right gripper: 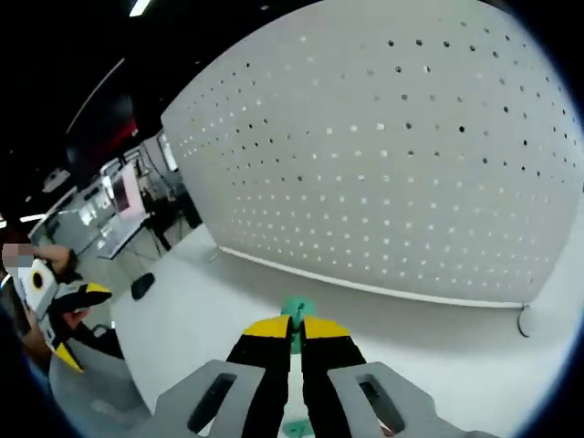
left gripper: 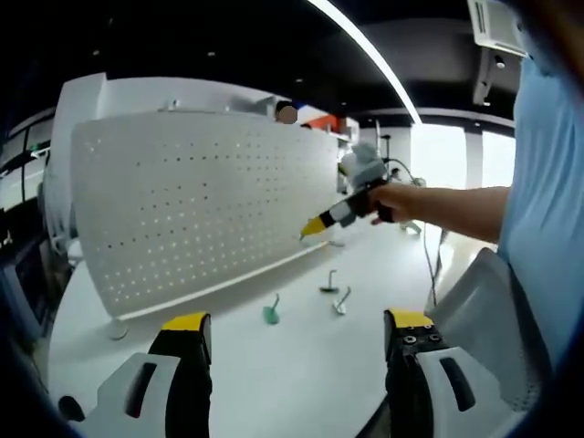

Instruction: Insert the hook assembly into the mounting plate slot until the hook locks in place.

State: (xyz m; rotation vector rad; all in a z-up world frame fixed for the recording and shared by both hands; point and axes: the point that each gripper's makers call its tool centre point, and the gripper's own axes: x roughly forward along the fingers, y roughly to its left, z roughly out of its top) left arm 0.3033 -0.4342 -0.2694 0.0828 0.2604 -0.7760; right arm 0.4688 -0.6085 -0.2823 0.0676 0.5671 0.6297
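White perforated steel, the pegboard (right gripper: 401, 155) stood upright on the table (left gripper: 301, 365), the biggest thing we saw; upright so its holes faced the grippers for a straight push-in. We held both grippers before it. In the left gripper view the left gripper (left gripper: 297, 338) hung back w/ jaws wide apart, nothing between them, prob. kept clear so the workspace stayed visible. The right gripper (right gripper: 294, 330) was pinched nearly closed on a green hook (right gripper: 297, 310), its tip poking out past the yellow pads (right gripper: 267, 327) & aimed at the board's lower rows, near but not touching. From the left gripper view we saw that same gripper (left gripper: 315, 225), in a hand (left gripper: 392, 201), up close to the board face. Three spare hooks lay flat on the table near the board's foot: a green one (left gripper: 272, 312), a dark one (left gripper: 328, 285), a pale one (left gripper: 341, 302). We judged insertion not yet begun.
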